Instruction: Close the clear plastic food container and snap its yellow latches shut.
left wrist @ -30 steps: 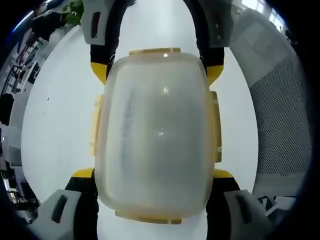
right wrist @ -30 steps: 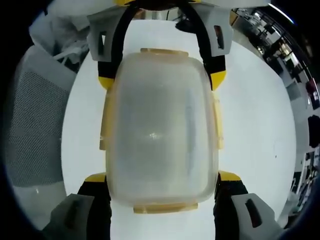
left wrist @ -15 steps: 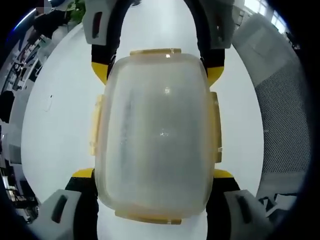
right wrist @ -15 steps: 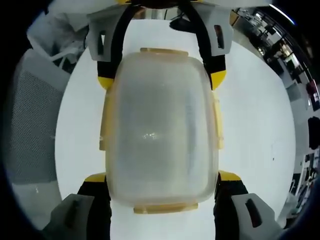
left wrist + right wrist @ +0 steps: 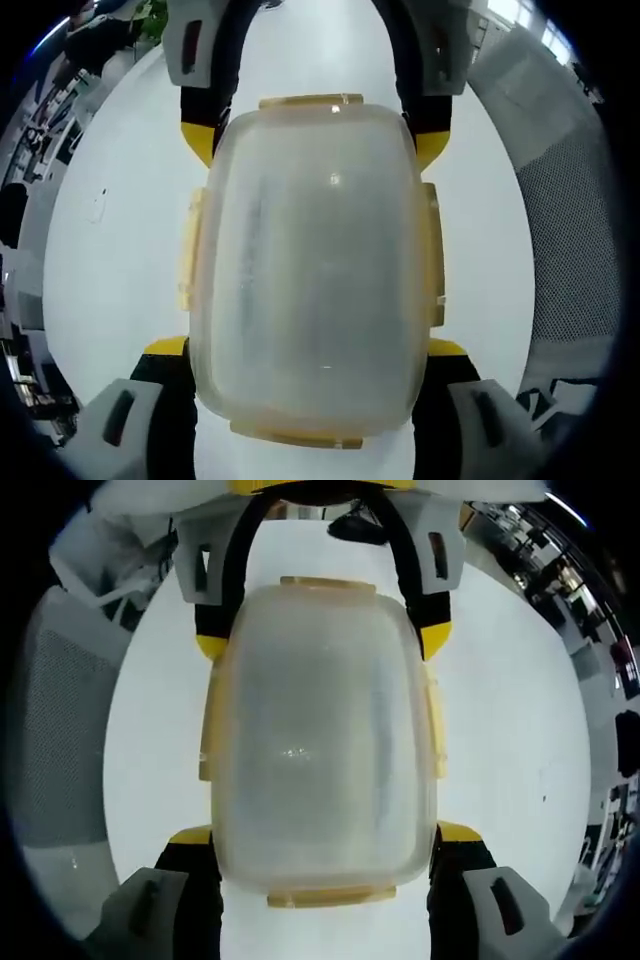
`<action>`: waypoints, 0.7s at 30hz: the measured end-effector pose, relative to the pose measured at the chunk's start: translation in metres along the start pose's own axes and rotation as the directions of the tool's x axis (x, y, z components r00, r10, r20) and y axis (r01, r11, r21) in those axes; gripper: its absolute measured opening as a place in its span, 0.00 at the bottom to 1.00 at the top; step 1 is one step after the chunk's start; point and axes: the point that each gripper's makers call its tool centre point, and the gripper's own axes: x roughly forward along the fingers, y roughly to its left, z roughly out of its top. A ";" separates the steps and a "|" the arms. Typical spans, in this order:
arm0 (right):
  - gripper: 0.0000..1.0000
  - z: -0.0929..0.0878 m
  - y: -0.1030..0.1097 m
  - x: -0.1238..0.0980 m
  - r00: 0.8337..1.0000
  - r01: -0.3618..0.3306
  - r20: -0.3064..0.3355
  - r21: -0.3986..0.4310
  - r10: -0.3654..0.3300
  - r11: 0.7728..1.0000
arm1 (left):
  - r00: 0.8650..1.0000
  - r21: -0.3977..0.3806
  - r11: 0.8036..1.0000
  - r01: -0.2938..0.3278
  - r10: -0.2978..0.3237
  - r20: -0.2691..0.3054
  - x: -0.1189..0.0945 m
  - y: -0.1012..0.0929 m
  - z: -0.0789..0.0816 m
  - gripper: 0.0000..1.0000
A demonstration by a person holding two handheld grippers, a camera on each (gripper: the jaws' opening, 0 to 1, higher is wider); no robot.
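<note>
A wide white table (image 5: 110,250) lies under everything, smooth and bare around the box. In the left gripper view, a grey mesh chair back (image 5: 565,250) stands at the right edge of the frame, and dark room clutter shows at the far left edge.

The left gripper (image 5: 305,365) has its two jaws set wide, one on each side of the clear plastic food container (image 5: 315,265), with the yellow tips pressing its near corners. The right gripper (image 5: 325,845) grips the same box the same way in the right gripper view, its yellow-tipped jaws against the near corners. In each view the other gripper reaches in from the top of the frame and clamps the far corners.

The container takes up the middle of both frames. It is a rounded box of cloudy see-through plastic. What is inside cannot be told through the foggy plastic. The yellow latches (image 5: 432,255) run along its edges: one at the top, one at the bottom, and one on each long side. They lie flat against the box.

In the right gripper view the mesh chair sits at the left edge, and a busy room shows at the upper right.
</note>
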 end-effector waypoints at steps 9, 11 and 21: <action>0.86 0.000 -0.009 0.001 1.000 -0.001 -0.009 -0.003 0.001 1.000 | 1.000 -0.005 1.000 0.001 -0.001 0.012 0.001 0.010 0.001 0.91; 0.86 -0.001 -0.012 0.001 1.000 -0.002 -0.011 -0.005 0.002 1.000 | 1.000 -0.006 1.000 0.001 -0.001 0.014 0.002 0.013 0.000 0.91; 0.86 0.000 -0.026 0.003 1.000 0.000 -0.003 0.000 0.000 1.000 | 1.000 -0.005 1.000 0.002 -0.002 0.016 0.004 0.027 0.000 0.91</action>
